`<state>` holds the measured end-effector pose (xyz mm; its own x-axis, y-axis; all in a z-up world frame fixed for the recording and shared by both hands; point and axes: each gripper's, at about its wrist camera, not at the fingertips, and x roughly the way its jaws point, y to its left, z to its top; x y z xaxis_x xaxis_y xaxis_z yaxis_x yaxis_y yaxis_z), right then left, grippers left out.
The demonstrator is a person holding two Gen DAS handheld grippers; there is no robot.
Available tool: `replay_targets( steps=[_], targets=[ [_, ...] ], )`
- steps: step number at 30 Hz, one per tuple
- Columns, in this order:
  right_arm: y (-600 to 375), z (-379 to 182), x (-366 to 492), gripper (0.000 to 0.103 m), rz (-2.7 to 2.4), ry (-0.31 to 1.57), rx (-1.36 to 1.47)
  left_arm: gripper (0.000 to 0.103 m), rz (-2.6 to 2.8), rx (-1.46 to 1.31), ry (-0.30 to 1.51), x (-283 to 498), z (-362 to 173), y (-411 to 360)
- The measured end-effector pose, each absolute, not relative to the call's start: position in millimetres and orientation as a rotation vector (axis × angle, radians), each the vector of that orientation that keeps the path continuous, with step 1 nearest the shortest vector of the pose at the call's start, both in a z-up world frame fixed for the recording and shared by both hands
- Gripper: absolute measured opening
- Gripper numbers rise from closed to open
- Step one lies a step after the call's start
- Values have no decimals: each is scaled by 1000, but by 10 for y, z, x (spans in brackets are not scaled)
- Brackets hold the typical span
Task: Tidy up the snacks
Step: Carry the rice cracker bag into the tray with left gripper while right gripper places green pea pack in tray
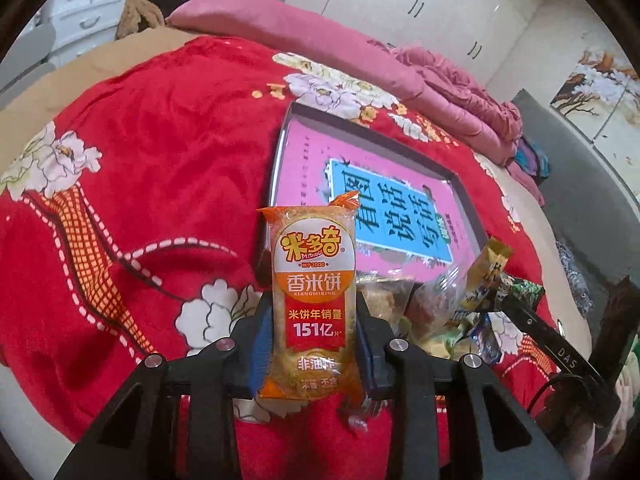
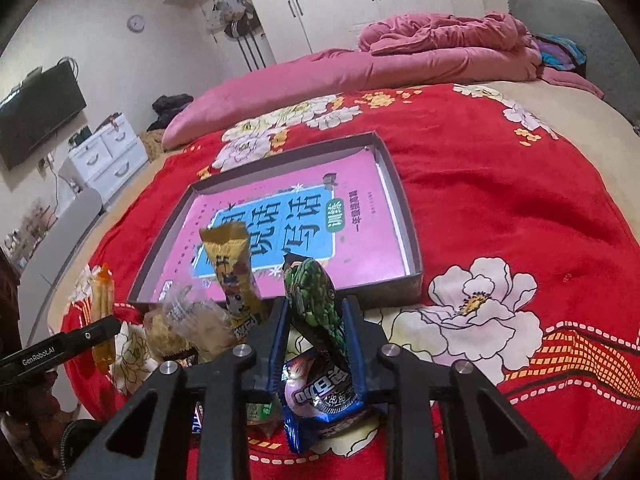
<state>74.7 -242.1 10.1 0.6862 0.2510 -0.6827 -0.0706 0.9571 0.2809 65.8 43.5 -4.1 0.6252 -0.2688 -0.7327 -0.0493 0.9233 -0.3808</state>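
Near the tray: snack pile [image 2: 192, 328] just before its front wall.
Left tool [image 1: 316, 320]: clenched on the orange rice-cracker packet [image 1: 312, 300], upright, tilted downward.
Right tool [image 2: 316, 332]: clenched on the green packet [image 2: 316, 300], above a blue packet [image 2: 320, 400].
Tray [image 2: 404, 204]: grey, shallow, pink book [image 2: 280, 220] inside.
Open room: red blanket [image 2: 500, 184] right of the tray, clear to the pink quilt [image 2: 440, 48].

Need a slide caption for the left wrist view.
Left gripper clamps an orange rice cracker packet above the red floral blanket, shallow box ahead.
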Motion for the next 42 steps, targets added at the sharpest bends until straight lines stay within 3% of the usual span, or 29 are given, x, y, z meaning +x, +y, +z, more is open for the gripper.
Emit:
replay_targets(
  steps=[12,42],
  targets=[
    [-2622,169,850,27,155,754,350,37,-135,-329,811,936,81,341],
    [-2550,-71,1267,27,155,825,326,37,-134,-249,862,1488,-157,136]
  ],
)
